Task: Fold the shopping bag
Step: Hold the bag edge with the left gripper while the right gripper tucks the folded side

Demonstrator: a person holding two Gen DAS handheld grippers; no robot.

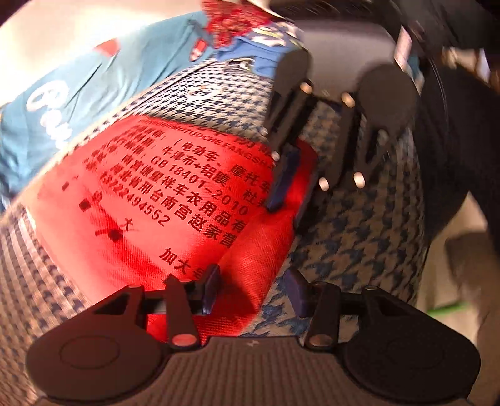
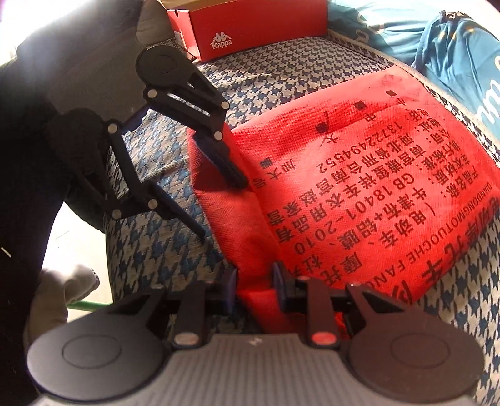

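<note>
Blue-and-white houndstooth fabric surface (image 2: 175, 250) carries the flat red woven shopping bag with black print (image 2: 359, 187). Left gripper (image 1: 253, 292) straddles the bag's folded edge, jaws partly spread, pads clear of the cloth. Right gripper (image 2: 254, 289) has a fold of the same edge between its narrow jaws; grip looks like a pinch. Red Kappa cardboard box (image 2: 250, 28) sits behind, teal printed cloth (image 1: 78, 93) beside the bag.
</note>
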